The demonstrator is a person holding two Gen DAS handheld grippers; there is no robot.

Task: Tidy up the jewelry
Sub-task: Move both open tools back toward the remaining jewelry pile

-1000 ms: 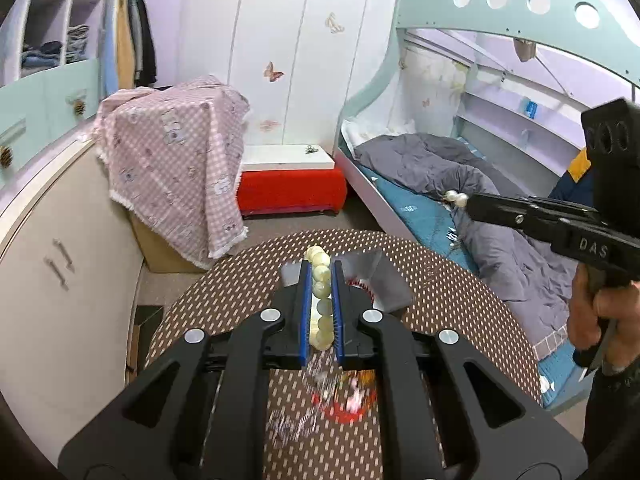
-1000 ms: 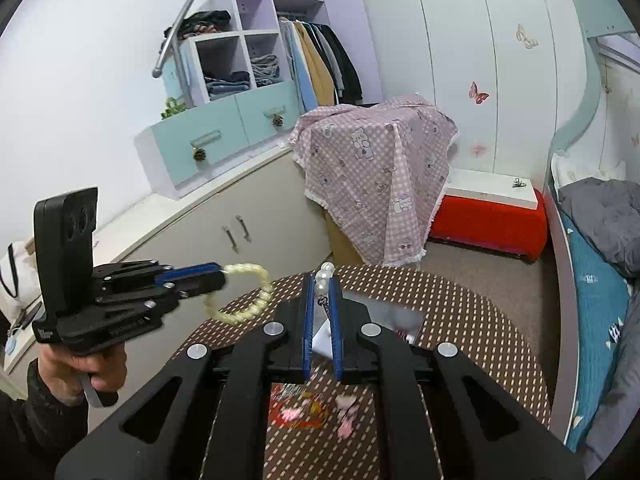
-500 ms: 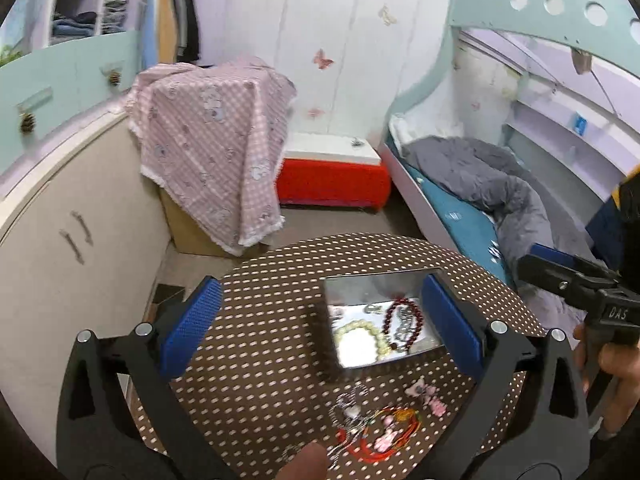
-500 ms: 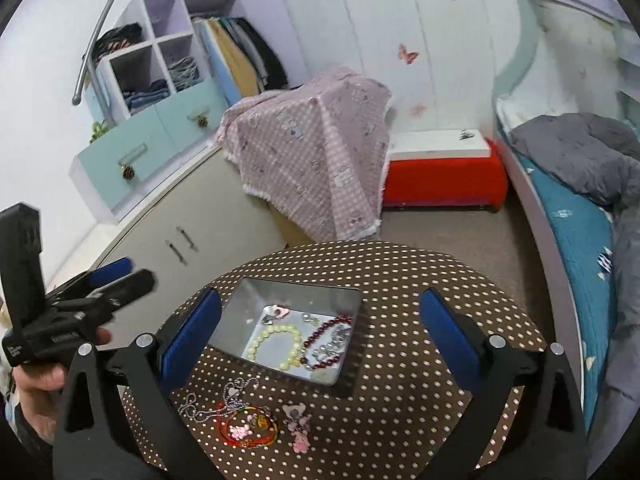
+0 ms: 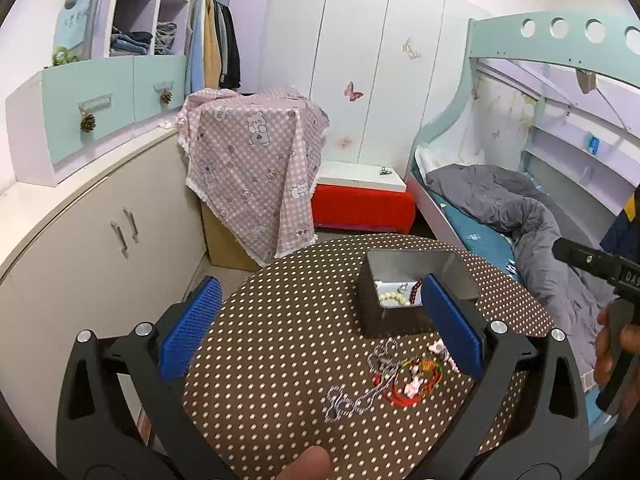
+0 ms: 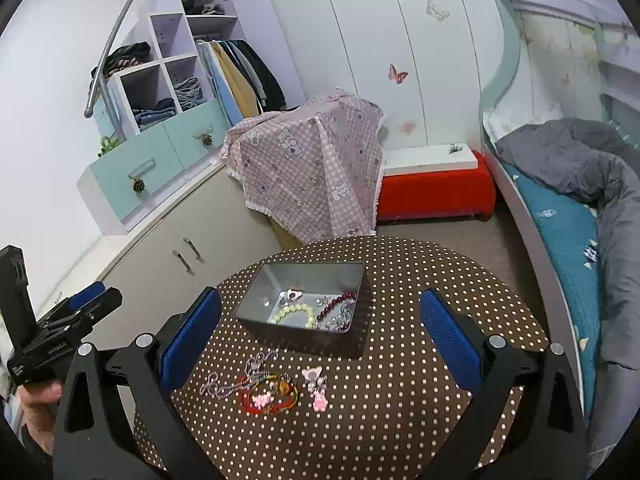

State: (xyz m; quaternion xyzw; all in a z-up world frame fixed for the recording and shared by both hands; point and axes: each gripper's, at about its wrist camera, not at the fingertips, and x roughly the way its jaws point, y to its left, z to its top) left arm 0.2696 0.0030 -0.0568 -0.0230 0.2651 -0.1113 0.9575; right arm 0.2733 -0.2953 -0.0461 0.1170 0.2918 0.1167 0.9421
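Both tools opened; pearl bracelet (image 6: pixel 293 315) now in tin (image 6: pixel 256 284).

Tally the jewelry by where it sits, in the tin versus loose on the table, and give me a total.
In the tin: 4, namely pale bead bracelet, dark red bracelet, silver pieces, pink clip.
Loose on the table: 3, namely silver chain, red cord bracelets, pink charms.
Total: 7

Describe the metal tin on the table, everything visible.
The tin is a shallow rectangular box, grey and shiny inside, dark outside, lidless and upright on the polka-dot table. Inside lie a pale bead bracelet, a dark red bead bracelet and small silvery pieces. More jewelry lies on the cloth beside it. Neither gripper touches it.
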